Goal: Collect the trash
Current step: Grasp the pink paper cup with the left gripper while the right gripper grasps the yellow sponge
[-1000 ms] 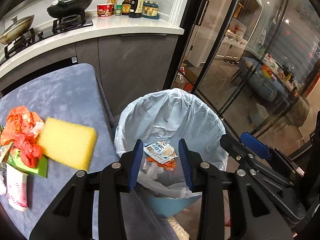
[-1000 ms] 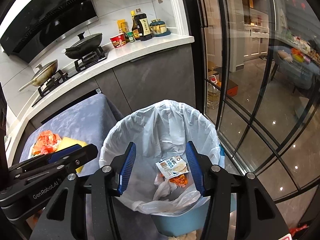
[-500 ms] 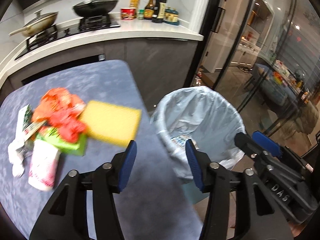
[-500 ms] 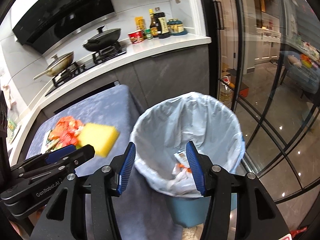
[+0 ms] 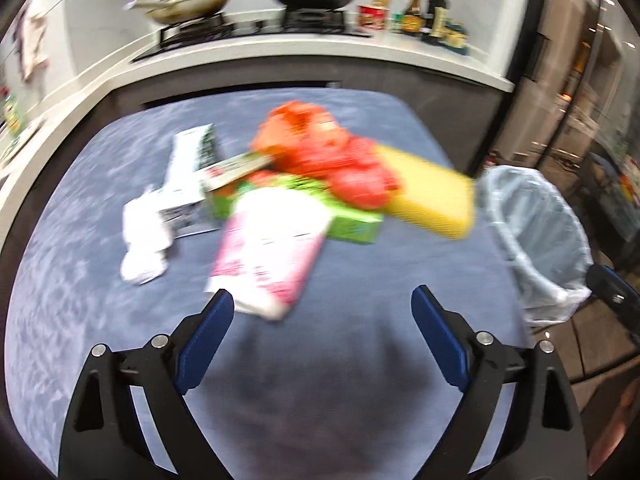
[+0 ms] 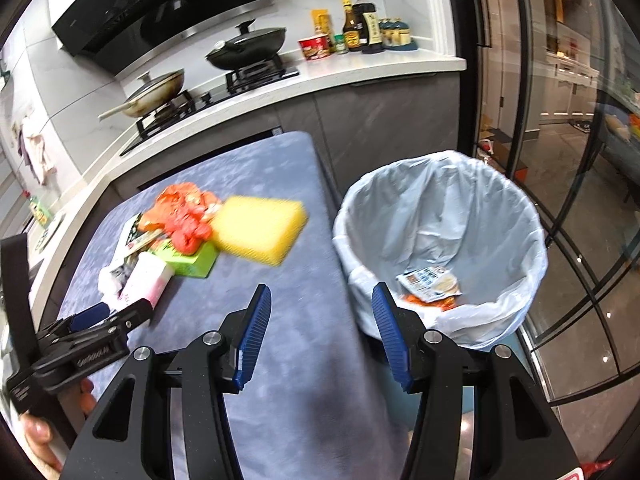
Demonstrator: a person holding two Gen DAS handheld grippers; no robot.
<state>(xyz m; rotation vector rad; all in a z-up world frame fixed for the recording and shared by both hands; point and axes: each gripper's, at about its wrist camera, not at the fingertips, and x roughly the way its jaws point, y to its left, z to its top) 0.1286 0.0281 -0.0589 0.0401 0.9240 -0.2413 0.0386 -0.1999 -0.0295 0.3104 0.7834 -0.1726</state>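
A heap of trash lies on the blue-grey tabletop (image 5: 320,360): a pink-and-white packet (image 5: 272,248), a crumpled white tissue (image 5: 144,236), a green box (image 5: 352,224), red-orange plastic (image 5: 332,156) and a yellow sponge (image 5: 428,196). My left gripper (image 5: 322,312) hangs just in front of the pink packet with its jaws opening wide and nothing between them. To the right stands the bin with a pale blue liner (image 6: 440,232), a printed wrapper (image 6: 430,282) inside. My right gripper (image 6: 320,330) hovers at the table edge beside the bin, jaws half apart and empty.
Behind the table runs a white counter (image 6: 360,72) with a hob, two pans (image 6: 248,46) and several bottles (image 6: 360,28). Glass doors (image 6: 568,160) stand to the right of the bin. A hand (image 6: 40,436) holds the left gripper (image 6: 104,320) at the lower left.
Both grippers swung left from above the bin to the table. The left one has spread its jaws wide and now faces the trash heap; the right one still has the bin beside it.
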